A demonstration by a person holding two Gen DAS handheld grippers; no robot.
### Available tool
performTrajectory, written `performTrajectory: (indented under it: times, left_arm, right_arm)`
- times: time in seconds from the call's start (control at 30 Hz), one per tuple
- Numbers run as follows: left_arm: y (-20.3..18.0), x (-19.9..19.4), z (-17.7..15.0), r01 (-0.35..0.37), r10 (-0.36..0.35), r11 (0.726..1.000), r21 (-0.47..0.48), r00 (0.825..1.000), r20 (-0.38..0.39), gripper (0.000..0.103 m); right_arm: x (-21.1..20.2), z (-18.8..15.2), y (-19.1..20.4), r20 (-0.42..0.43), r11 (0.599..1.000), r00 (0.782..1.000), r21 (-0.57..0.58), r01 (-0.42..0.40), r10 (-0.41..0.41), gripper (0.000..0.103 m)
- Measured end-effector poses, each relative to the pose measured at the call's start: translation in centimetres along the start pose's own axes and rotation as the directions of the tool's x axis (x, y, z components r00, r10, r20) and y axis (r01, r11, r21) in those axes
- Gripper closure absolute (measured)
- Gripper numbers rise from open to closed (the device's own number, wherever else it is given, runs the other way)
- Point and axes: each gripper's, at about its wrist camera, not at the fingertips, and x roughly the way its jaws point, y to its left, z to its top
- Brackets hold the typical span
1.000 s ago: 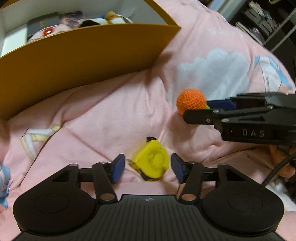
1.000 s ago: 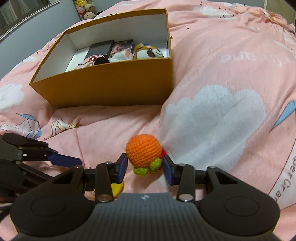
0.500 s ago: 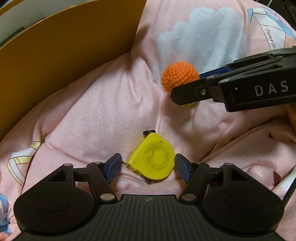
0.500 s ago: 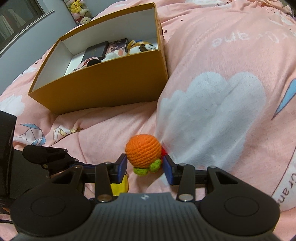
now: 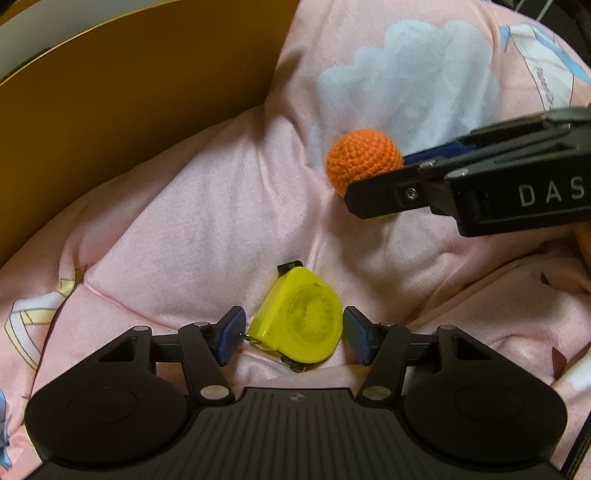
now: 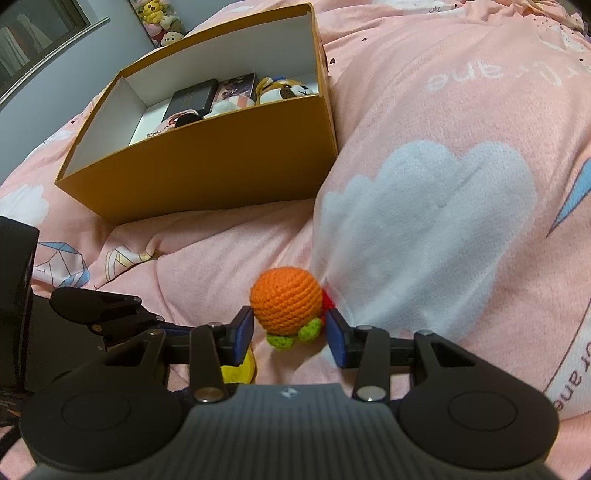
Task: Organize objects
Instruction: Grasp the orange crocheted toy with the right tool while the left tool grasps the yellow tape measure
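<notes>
Between L gripper (image 5: 293,334) pads: tape measure (image 5: 299,325)

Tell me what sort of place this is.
Most likely a bedroom, on a bed. A pink quilt with cloud prints covers the whole surface, plush toys sit by the far wall, and an open box of keepsakes rests on the quilt.

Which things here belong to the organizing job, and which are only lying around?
Job:
- yellow tape measure, left gripper closing around it
- orange crochet toy between right gripper pads
- orange box

Lying about:
- pink blanket
- plush toys far behind
</notes>
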Motion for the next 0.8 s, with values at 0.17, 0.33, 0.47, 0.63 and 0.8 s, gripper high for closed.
performTrajectory:
  times: [0.17,0.33,0.47,0.63,0.8]
  left_arm:
    - [1.5,-1.7,-0.9,0.057,-0.051,0.995,-0.085,0.996,0.068,0.070]
    - [0.7,-1.9,-1.1,0.005,-0.004,1.000,-0.012,0.999,0.049,0.060]
    - [0.8,-1.6,-0.7,-0.026,0.024,0.998,0.050,0.999,0.025,0.051]
    - [-1.9,-1.8,-1.4,-0.166,0.155,0.962,0.218,0.986,0.067,0.037]
    - [-2.2,-0.9,-1.7,-0.143,0.145,0.956,0.255,0.989,0.012,0.032]
  right_arm:
    - [0.0,0.0,0.0,0.000,1.000,1.000,-0.003,-0.001,0.001,0.059]
    - [0.0,0.0,0.0,0.001,1.000,1.000,-0.004,0.001,-0.001,0.059]
    - [0.0,0.0,0.0,0.000,1.000,1.000,-0.006,0.001,-0.001,0.058]
    - [0.0,0.0,0.0,0.000,1.000,1.000,-0.004,0.000,0.000,0.058]
    - [-0.1,-0.1,0.0,0.000,1.000,1.000,-0.006,0.003,-0.003,0.058]
